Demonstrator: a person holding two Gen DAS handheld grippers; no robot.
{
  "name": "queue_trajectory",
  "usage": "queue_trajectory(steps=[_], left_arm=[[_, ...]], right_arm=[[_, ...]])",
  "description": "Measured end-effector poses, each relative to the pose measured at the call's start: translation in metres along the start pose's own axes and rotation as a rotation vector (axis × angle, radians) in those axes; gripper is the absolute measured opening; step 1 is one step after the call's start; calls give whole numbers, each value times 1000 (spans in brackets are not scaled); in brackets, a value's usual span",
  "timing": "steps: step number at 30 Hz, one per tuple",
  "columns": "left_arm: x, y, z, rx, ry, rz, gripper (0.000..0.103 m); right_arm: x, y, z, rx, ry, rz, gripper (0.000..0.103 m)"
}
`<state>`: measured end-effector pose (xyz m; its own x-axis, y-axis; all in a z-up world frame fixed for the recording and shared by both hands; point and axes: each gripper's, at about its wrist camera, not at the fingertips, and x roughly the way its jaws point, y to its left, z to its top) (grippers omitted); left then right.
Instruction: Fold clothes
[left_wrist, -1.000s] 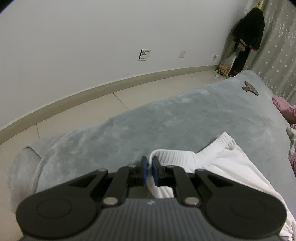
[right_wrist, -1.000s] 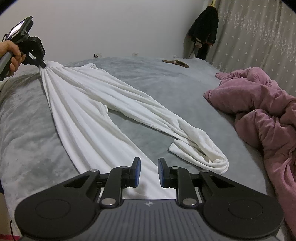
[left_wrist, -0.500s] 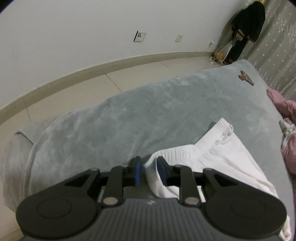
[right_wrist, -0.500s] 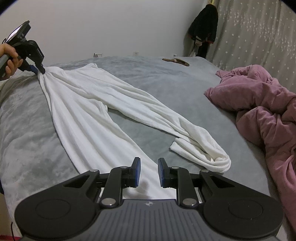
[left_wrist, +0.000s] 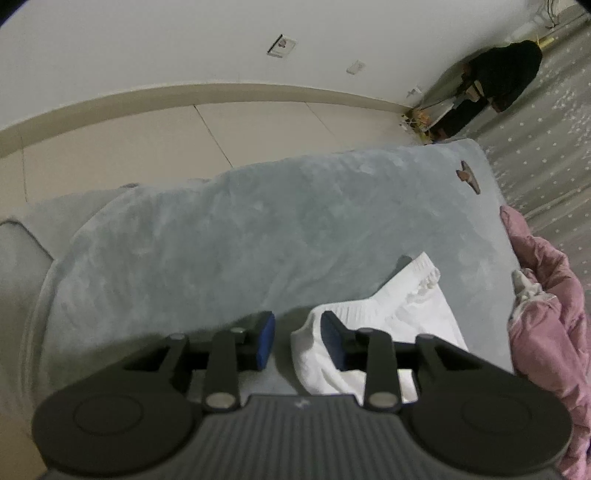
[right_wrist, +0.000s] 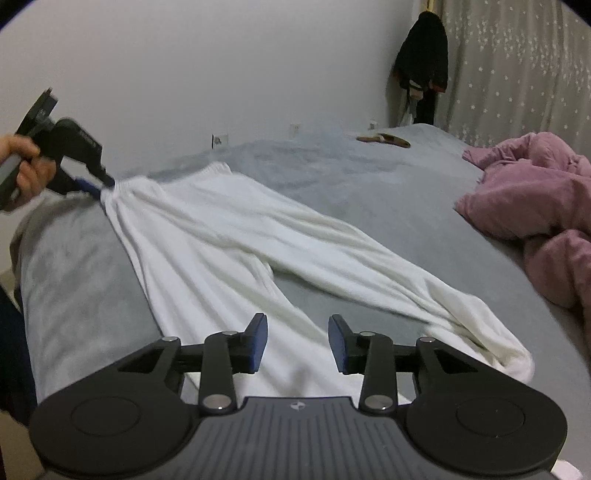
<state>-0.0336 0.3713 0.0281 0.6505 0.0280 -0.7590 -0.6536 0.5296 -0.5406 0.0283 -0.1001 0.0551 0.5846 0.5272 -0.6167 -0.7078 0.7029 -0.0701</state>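
the white trousers (right_wrist: 236, 258) lie spread out flat on the grey bed (right_wrist: 369, 192), and i see no fold in them yet. the two legs go apart like a v, and the far leg ends in a crumpled cuff to the right of the right gripper's jaws. so i judge the task is only at its start: the cloth is laid out, but every fold is left to do.

the left gripper (left_wrist: 297, 341) stands with its jaws wide apart. the corner of the waistband (left_wrist: 369, 314) sits between them, close to the right jaw and perhaps touching it, but the jaws do not press on it. from the right wrist view the tip of this gripper (right_wrist: 98, 184) looks to be right at the bunched waist corner, and the picture is too blurred there to tell more.

the right gripper (right_wrist: 297, 341) is also released, with nothing between its jaws. it hovers above the near leg, which passes under and beyond the jaws.

a pink quilt (right_wrist: 535, 206) lies in a heap far to the right of the jaws, well apart from the near leg, near the far cuff.

in my opinion what is left is to smooth the legs, bring one leg over the other, and then fold the length.
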Motion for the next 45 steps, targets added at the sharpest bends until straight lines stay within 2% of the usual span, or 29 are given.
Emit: queue_trajectory(steps=[9, 17, 20, 23, 33, 34, 35, 36, 45], left_arm=[[9, 11, 5, -60, 36, -68, 37], [17, 7, 7, -60, 51, -79, 38], [19, -1, 5, -32, 56, -83, 36], [19, -4, 4, -14, 54, -88, 29], [23, -3, 3, 52, 89, -69, 17], [24, -3, 2, 56, 97, -66, 16], [24, -3, 1, 64, 102, -64, 15], [24, -4, 0, 75, 104, -65, 15], [21, -16, -7, 164, 106, -44, 15]], right_arm=[[83, 51, 72, -51, -11, 108, 36], [160, 84, 149, -162, 31, 148, 36], [186, 101, 172, -228, 45, 159, 36], [212, 113, 186, -272, 64, 173, 36], [269, 119, 200, -346, 156, 202, 34], [269, 118, 198, -353, 163, 211, 15], [267, 116, 196, -357, 162, 216, 4], [266, 114, 194, -361, 160, 220, 2], [248, 94, 193, -316, 87, 202, 4]])
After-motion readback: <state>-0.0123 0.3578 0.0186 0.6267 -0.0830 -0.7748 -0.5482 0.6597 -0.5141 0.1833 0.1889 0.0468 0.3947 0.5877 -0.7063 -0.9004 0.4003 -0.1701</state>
